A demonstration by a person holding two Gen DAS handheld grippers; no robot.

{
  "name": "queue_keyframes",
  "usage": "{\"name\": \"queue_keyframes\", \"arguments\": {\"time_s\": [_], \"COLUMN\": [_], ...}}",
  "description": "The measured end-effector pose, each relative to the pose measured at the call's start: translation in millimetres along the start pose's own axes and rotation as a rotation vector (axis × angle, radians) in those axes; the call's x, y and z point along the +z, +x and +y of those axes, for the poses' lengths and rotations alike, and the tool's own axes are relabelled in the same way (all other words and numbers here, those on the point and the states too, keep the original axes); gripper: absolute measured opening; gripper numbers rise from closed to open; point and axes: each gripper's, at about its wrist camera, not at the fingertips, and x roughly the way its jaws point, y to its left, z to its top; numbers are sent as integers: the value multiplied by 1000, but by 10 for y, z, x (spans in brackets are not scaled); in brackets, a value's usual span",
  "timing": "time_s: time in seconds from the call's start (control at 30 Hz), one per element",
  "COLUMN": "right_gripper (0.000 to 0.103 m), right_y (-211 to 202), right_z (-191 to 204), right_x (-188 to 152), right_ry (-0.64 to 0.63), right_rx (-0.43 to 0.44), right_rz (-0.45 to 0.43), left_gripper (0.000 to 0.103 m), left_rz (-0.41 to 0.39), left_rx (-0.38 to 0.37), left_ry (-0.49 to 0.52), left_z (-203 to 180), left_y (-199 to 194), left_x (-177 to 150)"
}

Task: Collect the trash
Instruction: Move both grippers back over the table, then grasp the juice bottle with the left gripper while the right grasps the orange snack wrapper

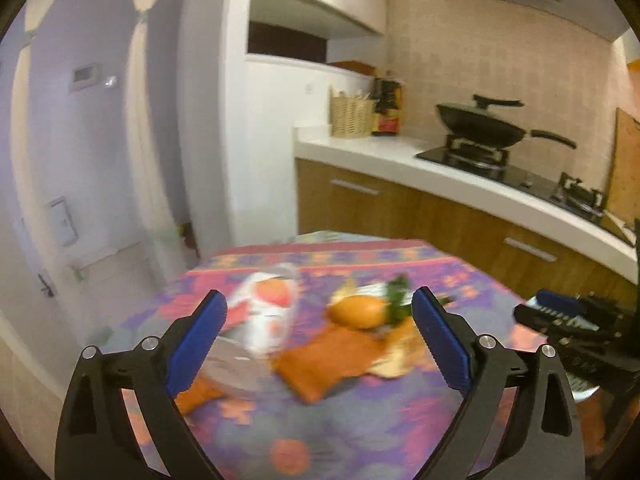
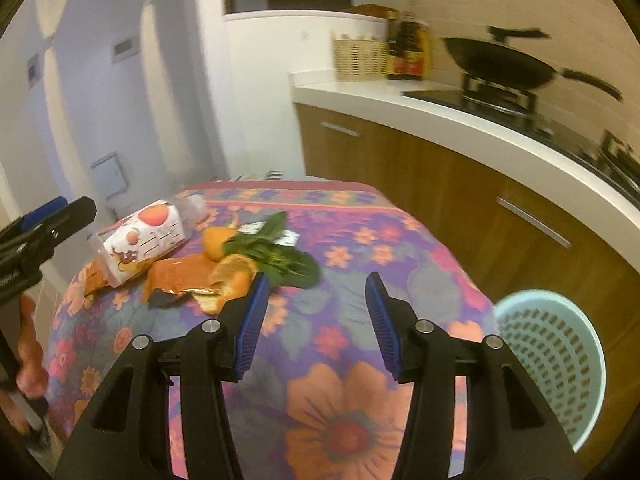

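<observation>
A heap of trash lies on the flowered tablecloth (image 2: pixel 340 360): a white drink bottle with an orange print (image 2: pixel 144 240) (image 1: pixel 268 312), an orange (image 1: pixel 358 310) (image 2: pixel 214 240), green leaves (image 2: pixel 280 258), an orange wrapper (image 1: pixel 324 364) (image 2: pixel 180 274) and orange peel (image 2: pixel 234 280). My left gripper (image 1: pixel 320 304) hovers in front of the heap with its jaws wide open and nothing between them. My right gripper (image 2: pixel 317 280) is open over bare cloth, just right of the peel and leaves. The left gripper (image 2: pixel 60 208) also shows at the left edge of the right wrist view.
A pale blue perforated bin (image 2: pixel 552 356) stands on the floor to the right of the table. Behind are wooden cabinets under a white counter (image 1: pixel 400 160) with a wok (image 1: pixel 480 124), a wicker basket (image 1: pixel 350 116) and bottles. A hand (image 2: pixel 28 344) holds the left gripper's handle.
</observation>
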Motion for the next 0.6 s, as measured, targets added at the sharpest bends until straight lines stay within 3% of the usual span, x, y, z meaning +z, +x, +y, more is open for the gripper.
{"name": "queue_keyframes", "arguments": {"time_s": [0.17, 0.4, 0.6], "right_gripper": [46, 46, 45], "right_y": [268, 603, 660], "right_z": [253, 400, 418], "right_x": [34, -39, -56], "right_ry": [-63, -68, -75], "right_rx": [58, 97, 92], "right_rz": [-15, 33, 47], "left_gripper": [91, 91, 90], "left_rz": [64, 185, 241], "left_rx": [29, -44, -74], "left_ry": [38, 18, -12], "left_z": [343, 588, 566], "left_y": [254, 630, 851], "left_x": [-70, -193, -239]}}
